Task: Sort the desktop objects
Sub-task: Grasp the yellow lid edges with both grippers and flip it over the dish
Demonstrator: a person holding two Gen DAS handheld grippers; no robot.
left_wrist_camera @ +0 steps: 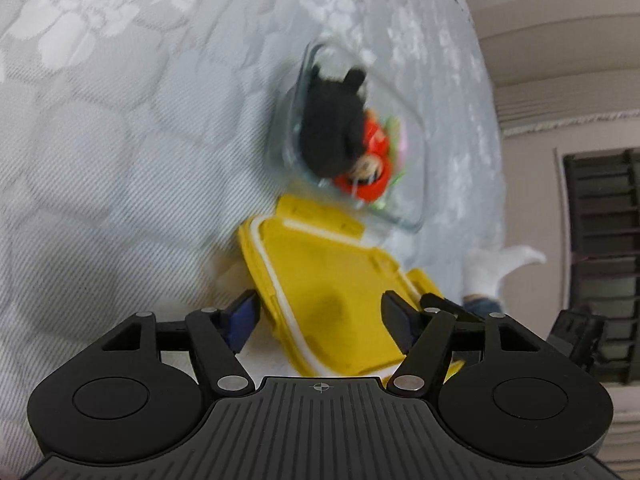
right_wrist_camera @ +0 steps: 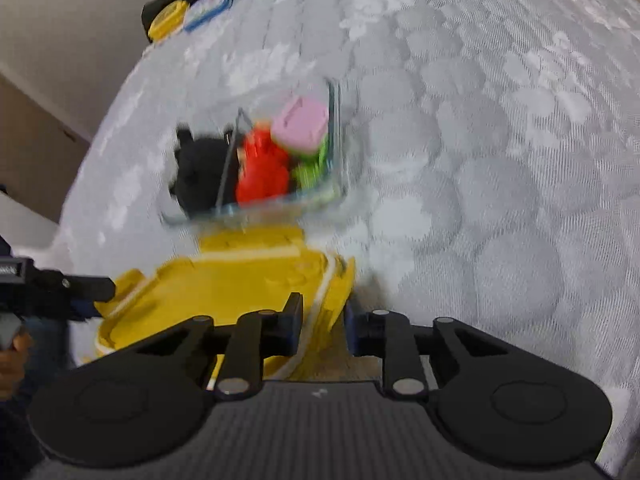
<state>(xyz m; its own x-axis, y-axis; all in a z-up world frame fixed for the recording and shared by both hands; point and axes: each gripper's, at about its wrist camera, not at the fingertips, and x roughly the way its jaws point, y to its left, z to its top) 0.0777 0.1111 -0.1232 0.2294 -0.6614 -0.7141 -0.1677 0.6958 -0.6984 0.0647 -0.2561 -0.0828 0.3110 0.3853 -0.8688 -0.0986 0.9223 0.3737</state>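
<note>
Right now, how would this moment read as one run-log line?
stage: lidding | left gripper: jaws straddle yellow lid, grip unclear | right gripper: jaws on lid edge | glass container: open, toys inside

surface: pale floral-patterned cloth (left_wrist_camera: 120,120) | wall: beige (left_wrist_camera: 560,8) — dark slatted rack (left_wrist_camera: 604,240) alongside

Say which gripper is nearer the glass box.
About even, neither clearly nearer: left gripper and right gripper both sit at the yellow lid, short of the glass box.
</note>
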